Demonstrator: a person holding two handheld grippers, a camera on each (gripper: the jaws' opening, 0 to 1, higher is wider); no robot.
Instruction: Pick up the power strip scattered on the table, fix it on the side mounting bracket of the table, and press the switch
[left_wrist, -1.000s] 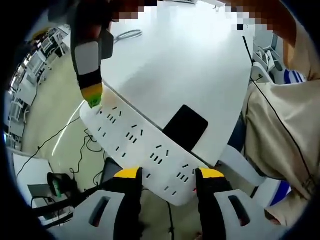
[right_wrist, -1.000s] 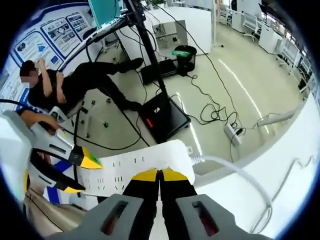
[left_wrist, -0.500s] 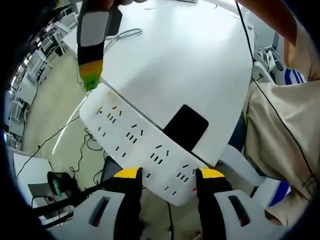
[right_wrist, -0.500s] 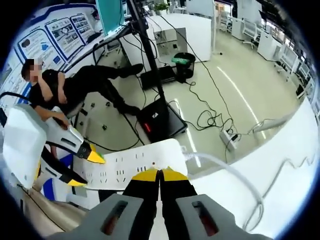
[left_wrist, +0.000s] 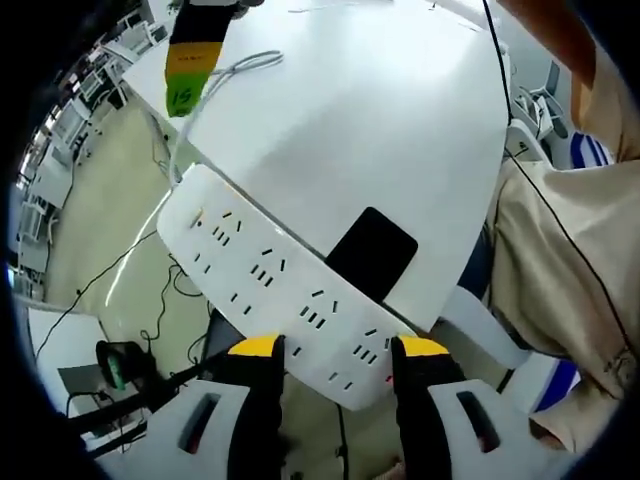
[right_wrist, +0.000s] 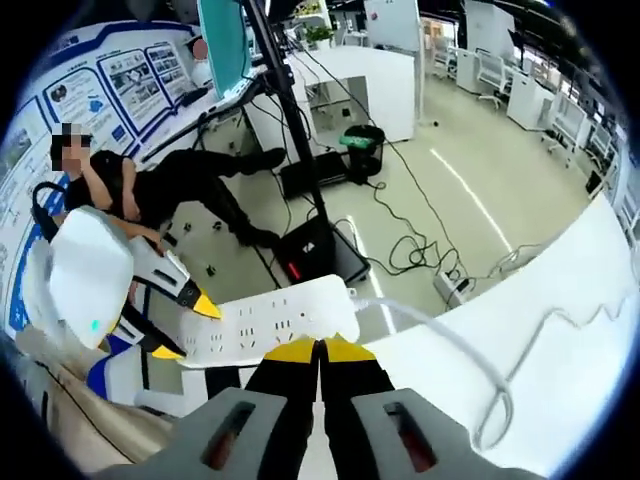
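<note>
Two tongs: left tongs (right_wrist: 190, 328) spread wide, apparently clamping one end of long white plastic power strip (right_wrist: 275, 320) along side edge of white surface (right_wrist: 560, 350); right tongs (right_wrist: 320, 348) pressed together, empty, beside cable end. Risks sagging or slipping loose under single-end grip.

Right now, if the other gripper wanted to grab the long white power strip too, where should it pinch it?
Probably at the cord end of the power strip, pinching across its narrow width from the free outer side. The strip is long and flat, the left gripper already straddles the opposite end, and the other long edge lies against the table. The right gripper hangs shut just above that end.
</note>
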